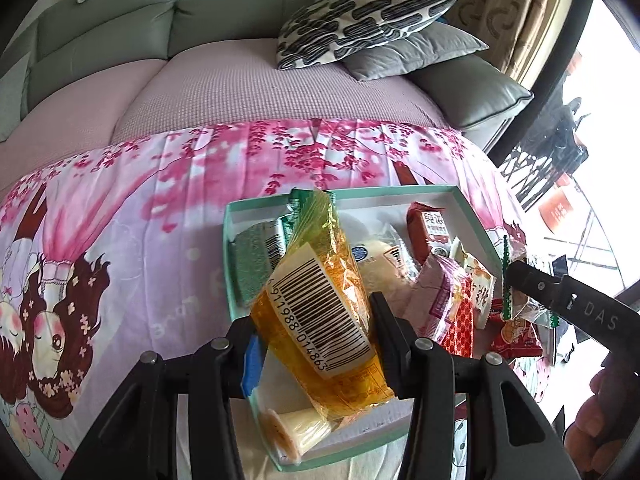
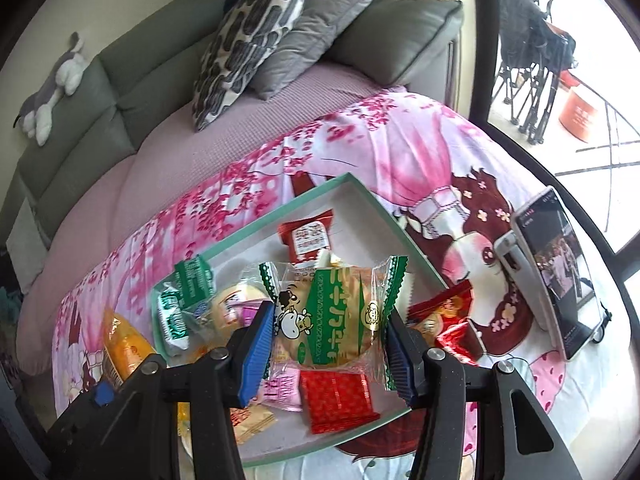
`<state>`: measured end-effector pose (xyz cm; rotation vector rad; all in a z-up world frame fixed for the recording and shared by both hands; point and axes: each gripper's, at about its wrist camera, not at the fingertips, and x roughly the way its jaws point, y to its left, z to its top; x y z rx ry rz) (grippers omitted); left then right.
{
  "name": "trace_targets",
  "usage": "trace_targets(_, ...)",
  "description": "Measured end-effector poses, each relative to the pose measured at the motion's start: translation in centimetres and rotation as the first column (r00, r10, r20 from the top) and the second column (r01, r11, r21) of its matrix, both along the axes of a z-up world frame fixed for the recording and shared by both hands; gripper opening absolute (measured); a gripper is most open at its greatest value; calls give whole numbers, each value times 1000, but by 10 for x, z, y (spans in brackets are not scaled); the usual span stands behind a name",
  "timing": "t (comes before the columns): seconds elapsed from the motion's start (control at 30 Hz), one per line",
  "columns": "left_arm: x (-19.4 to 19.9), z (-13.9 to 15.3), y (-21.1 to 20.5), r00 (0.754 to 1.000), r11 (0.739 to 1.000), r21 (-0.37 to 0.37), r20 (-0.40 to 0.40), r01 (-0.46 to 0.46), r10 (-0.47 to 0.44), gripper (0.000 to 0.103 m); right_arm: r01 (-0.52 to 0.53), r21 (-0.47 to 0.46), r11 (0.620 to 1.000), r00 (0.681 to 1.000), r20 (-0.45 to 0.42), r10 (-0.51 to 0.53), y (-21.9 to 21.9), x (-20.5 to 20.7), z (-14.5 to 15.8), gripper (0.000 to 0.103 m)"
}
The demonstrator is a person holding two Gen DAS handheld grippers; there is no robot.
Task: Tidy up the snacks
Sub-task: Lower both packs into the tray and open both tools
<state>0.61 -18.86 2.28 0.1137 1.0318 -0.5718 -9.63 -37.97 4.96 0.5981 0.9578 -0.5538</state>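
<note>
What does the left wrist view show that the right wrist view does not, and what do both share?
Only the left wrist view: the barcode label on the yellow-orange packet held in the left tongs.

Only the right wrist view: a phone propped on the blanket, and the cow-print cracker packet held in the right tongs.

Both: the mint-rimmed snack box, the patterned cushion and the pink cartoon blanket.

Left gripper (image 1: 316, 320) angled downward, fingers (image 1: 384, 320) clamped on a yellow packet (image 1: 320, 300), right gripper (image 2: 330, 332) angled downward, pinching a green-striped snack packet (image 2: 332, 312)
</note>
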Motion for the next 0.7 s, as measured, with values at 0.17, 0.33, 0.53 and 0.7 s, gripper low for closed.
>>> trace_targets(0.17, 0, -5, -12, 1000, 1000, 8, 9, 28, -28, 49, 11, 32, 999, 999, -38, -10, -9, 1, -15, 55)
trace_targets(0.33, -1, -10, -22, 998, 998, 13, 12, 53, -54, 49, 1, 53, 999, 998, -57, 2, -9, 4, -24, 55)
trace_targets(0.53, -4, -17, -34, 996, 995, 28, 14, 92, -93, 49, 6, 67, 998, 997, -72, -1, -10, 4, -30, 55)
trace_targets(0.7, -7, -22, -39, 994, 993, 43, 12, 111, -112, 50, 0, 86, 996, 996, -87, 8, -8, 7, -37, 56)
